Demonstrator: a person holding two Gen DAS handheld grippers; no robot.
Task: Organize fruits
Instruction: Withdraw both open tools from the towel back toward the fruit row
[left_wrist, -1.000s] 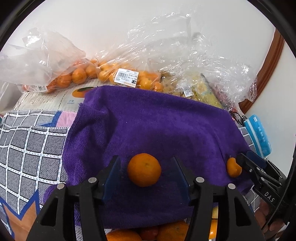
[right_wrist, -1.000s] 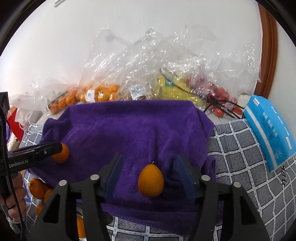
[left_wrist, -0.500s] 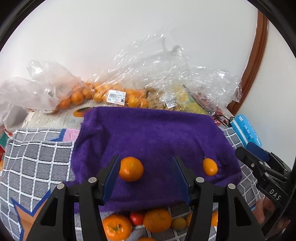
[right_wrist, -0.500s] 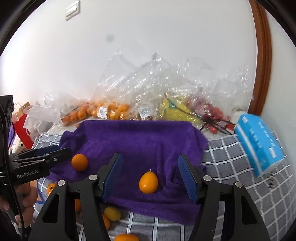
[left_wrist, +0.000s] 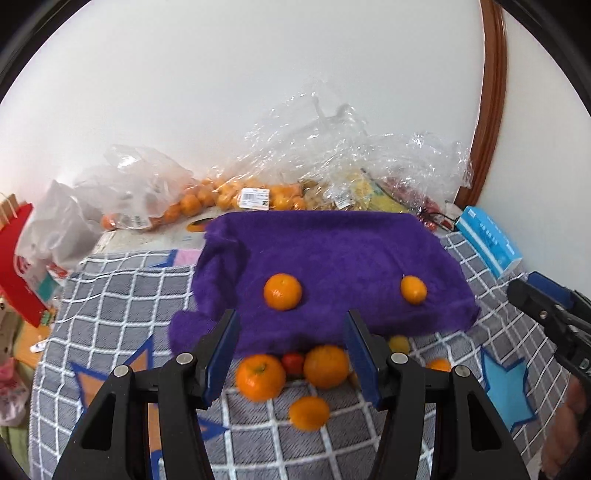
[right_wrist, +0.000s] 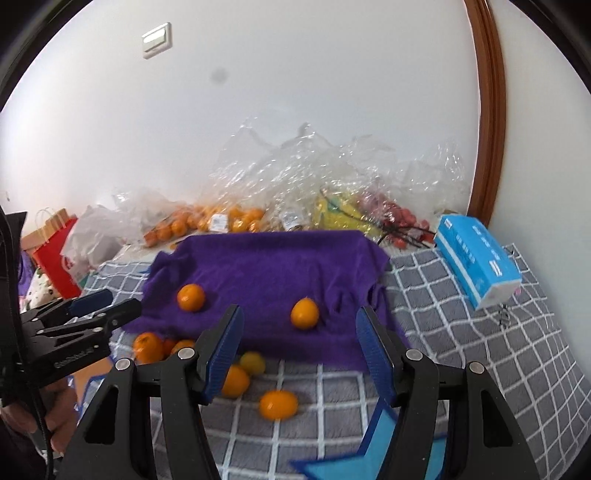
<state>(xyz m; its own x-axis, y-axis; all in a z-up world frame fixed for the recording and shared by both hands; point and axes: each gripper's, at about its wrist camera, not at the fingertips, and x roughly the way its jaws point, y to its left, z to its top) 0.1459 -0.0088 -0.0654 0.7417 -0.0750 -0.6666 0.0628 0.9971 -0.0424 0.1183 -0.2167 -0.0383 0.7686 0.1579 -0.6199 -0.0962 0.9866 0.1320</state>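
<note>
You are holding both grippers with nothing between their fingers: the left gripper (left_wrist: 291, 350) and the right gripper (right_wrist: 299, 347) are each standing partly open over the near edge of the purple towel (left_wrist: 332, 251).

On the towel, a round mandarin (left_wrist: 282, 291) is sitting at centre frame in the left view, and a smaller oval orange fruit (left_wrist: 413, 290) is lying well apart to its right. More loose fruit is crowding just below the towel's front hem: two larger oranges (left_wrist: 260, 376) with a small red fruit (left_wrist: 293, 363) wedged between them, and another orange (left_wrist: 309, 412) lower down.

The risk is rolling. The towel is lying rumpled, so a nudge from your fingers could send either round fruit off the hem. Reaching into the tight cluster could knock its neighbours away across the checked cloth (left_wrist: 110, 314). The red fruit looks soft, so squeezing may bruise it.
</note>
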